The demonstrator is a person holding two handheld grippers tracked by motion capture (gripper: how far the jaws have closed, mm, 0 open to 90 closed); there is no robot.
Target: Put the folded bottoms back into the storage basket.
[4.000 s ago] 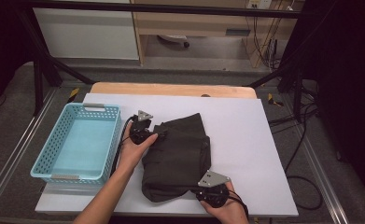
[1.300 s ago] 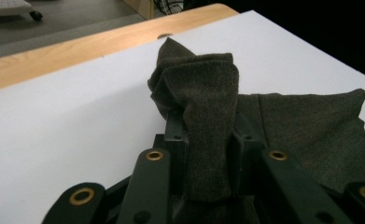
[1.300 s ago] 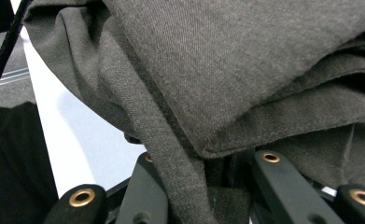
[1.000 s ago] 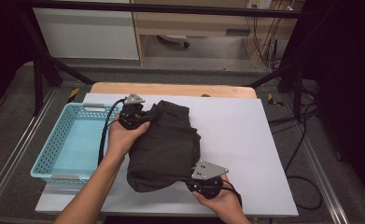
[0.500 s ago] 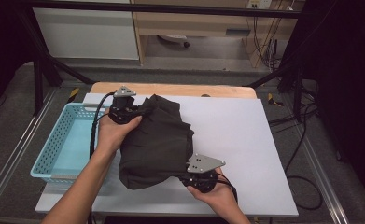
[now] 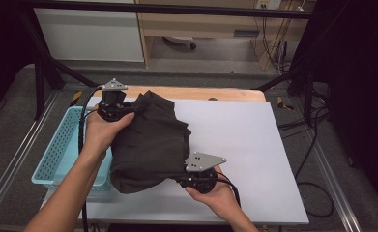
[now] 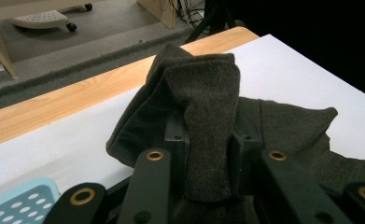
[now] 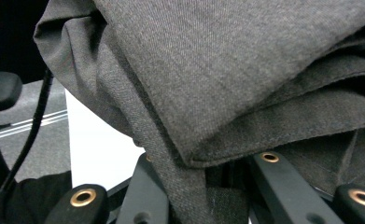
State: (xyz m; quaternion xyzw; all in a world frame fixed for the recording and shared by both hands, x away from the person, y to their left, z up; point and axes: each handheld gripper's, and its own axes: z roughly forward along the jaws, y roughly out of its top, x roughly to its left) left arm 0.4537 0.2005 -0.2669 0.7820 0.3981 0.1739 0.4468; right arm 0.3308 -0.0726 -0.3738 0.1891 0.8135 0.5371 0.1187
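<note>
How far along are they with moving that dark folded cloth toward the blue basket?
Done: the folded dark grey cloth is gripped at both ends, by the left gripper and the right gripper.
In hand: it overlaps the rim of the light blue perforated plastic basket.
Left: setting it inside and letting go.

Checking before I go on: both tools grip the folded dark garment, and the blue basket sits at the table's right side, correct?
Not quite. The blue basket sits at the table's left side, as the high view shows. The left tool and right tool do both grip the folded dark garment.
</note>
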